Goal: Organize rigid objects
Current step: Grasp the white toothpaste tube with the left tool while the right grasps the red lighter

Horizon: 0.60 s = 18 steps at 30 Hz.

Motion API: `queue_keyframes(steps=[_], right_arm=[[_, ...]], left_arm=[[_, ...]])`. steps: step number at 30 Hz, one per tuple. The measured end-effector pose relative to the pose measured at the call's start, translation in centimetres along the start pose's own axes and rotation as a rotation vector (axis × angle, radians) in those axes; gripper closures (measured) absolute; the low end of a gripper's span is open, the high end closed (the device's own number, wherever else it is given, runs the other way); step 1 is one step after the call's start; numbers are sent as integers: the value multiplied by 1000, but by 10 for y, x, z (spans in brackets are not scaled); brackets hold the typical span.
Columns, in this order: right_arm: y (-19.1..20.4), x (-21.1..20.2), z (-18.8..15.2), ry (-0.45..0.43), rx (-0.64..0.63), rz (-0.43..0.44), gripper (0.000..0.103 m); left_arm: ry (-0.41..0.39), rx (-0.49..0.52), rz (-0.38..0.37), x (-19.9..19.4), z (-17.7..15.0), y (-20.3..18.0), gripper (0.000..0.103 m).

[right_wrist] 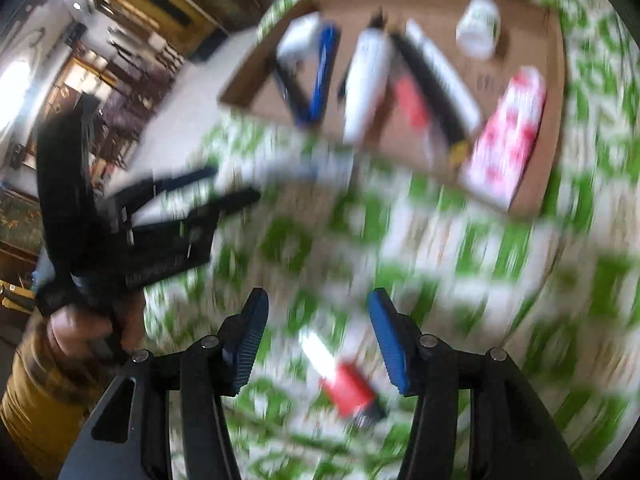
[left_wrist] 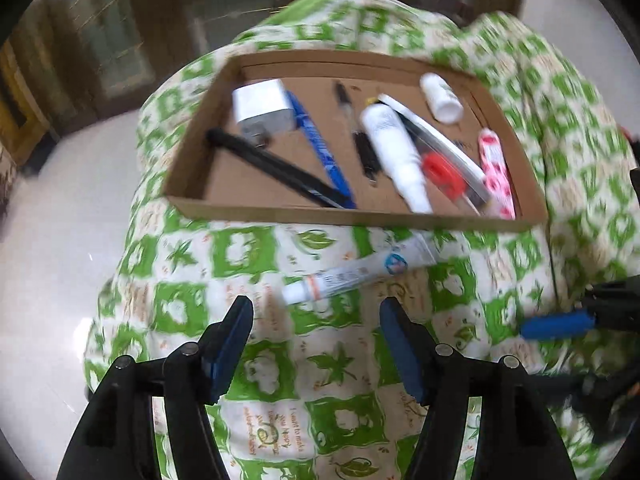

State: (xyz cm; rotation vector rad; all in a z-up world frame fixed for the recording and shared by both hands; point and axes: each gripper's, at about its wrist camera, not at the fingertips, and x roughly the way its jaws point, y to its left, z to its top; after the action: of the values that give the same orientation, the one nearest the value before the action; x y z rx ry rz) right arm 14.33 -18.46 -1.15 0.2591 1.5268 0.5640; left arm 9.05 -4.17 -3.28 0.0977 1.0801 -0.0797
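Observation:
A shallow cardboard tray (left_wrist: 320, 216) lies on a green-and-white patterned cloth (left_wrist: 240, 256). In it are a white charger (left_wrist: 264, 108), a blue pen (left_wrist: 320, 144), a black pen (left_wrist: 272, 164), a white tube (left_wrist: 396, 152), a red item (left_wrist: 442, 174), a small white bottle (left_wrist: 440, 98) and a pink-patterned item (left_wrist: 496, 172). A white ointment tube (left_wrist: 360, 272) lies on the cloth just past my open left gripper (left_wrist: 316, 312). My right gripper (right_wrist: 319, 300) is open and empty. Below it a blurred red-and-white object (right_wrist: 344, 380) rests on the cloth, apart from the pads.
The right wrist view is heavily blurred. In it the tray (right_wrist: 532, 196) sits at upper right, and a hand (right_wrist: 80, 328) holds the left gripper (right_wrist: 236, 186) at left. The cloth drops off to a pale floor (left_wrist: 60, 240) on the left. Wooden furniture stands behind.

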Motion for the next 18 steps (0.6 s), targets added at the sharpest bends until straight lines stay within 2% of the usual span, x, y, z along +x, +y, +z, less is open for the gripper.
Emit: queue_keyframes(steps=[5, 11, 15, 18], right_arm=[[3, 18, -19, 100, -22, -98, 51], [-1, 30, -24, 128, -51, -120, 51], [-4, 31, -23, 128, -47, -104, 51], [-6, 31, -21, 128, -38, -90, 51]], left_arm=[[32, 154, 49, 16, 12, -25, 33], [78, 243, 88, 42, 18, -38, 34], [89, 202, 49, 37, 19, -38, 74], [114, 184, 29, 28, 8, -39, 83]])
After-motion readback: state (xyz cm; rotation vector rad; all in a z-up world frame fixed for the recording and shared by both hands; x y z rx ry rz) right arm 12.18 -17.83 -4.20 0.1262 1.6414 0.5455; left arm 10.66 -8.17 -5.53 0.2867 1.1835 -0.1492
